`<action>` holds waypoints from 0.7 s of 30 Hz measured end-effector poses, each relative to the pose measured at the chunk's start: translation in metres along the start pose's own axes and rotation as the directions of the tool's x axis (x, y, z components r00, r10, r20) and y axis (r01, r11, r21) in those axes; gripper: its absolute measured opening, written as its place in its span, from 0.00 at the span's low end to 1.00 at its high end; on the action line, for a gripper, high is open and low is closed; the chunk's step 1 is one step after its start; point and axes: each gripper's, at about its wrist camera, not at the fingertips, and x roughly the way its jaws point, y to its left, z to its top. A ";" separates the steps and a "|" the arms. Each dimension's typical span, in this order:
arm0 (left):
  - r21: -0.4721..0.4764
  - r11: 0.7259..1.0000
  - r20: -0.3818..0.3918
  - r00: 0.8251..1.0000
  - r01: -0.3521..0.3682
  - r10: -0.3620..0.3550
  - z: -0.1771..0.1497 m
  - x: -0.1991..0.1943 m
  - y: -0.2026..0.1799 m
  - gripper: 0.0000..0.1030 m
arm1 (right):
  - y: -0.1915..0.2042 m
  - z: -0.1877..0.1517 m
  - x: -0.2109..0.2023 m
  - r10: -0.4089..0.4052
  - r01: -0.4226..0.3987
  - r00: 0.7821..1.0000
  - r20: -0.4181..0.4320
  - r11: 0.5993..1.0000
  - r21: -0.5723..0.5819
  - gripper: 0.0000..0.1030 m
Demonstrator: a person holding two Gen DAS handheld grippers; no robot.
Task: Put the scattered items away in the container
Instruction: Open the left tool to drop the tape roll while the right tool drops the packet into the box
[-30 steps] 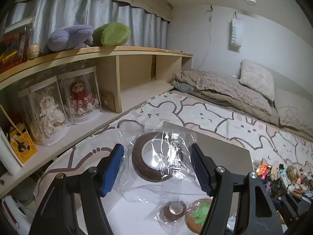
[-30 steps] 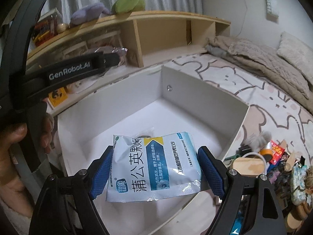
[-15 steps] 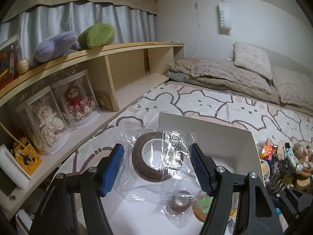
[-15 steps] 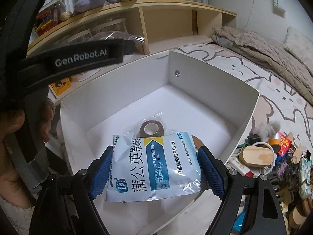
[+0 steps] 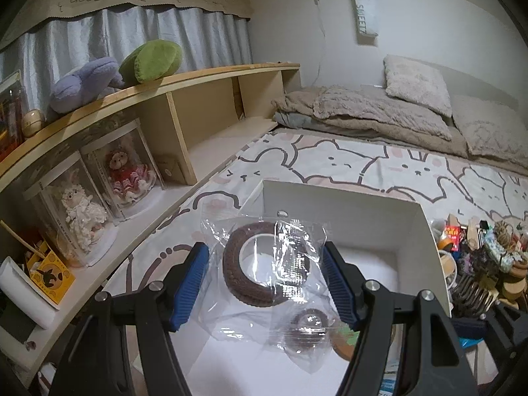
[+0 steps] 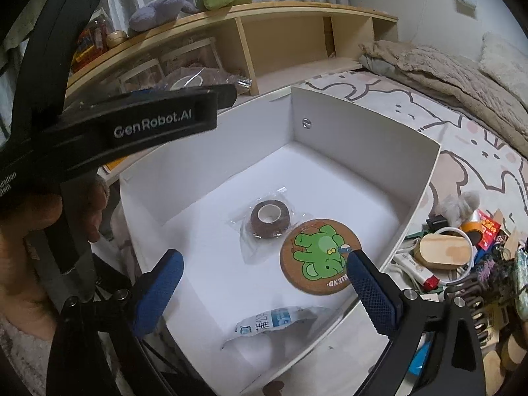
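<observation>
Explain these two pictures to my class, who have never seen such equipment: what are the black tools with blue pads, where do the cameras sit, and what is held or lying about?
There is no robot here. A person holds a hand-operated left gripper and right gripper, each with two blue-padded jaws and a wide-angle camera looking forward along them, one picture apiece.

The left jaws pinch a clear plastic bag holding a brown roll of tape over the open white box, which stands on a cartoon-print bedcover.

The right jaws are opening with nothing between them. Below them a white and blue printed sachet lies in the box, with a second bagged brown tape roll and a round cork coaster with a green elephant.

A heap of untidied small items waits beside the box.
</observation>
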 end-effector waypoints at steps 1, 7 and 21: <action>0.005 1.000 -0.003 1.000 0.002 -0.002 0.000 0.000 -0.001 0.67 | -0.001 0.000 -0.001 0.001 -0.001 1.000 0.002 1.000 0.003 0.96; 0.004 1.000 -0.002 1.000 -0.005 0.005 -0.001 0.000 -0.002 0.74 | -0.004 0.000 -0.003 -0.003 0.003 1.000 0.010 1.000 0.013 0.96; -0.044 0.998 0.029 0.998 -0.048 0.049 0.002 -0.008 0.010 1.00 | -0.005 0.000 -0.003 -0.008 0.008 1.000 0.012 1.000 0.014 0.96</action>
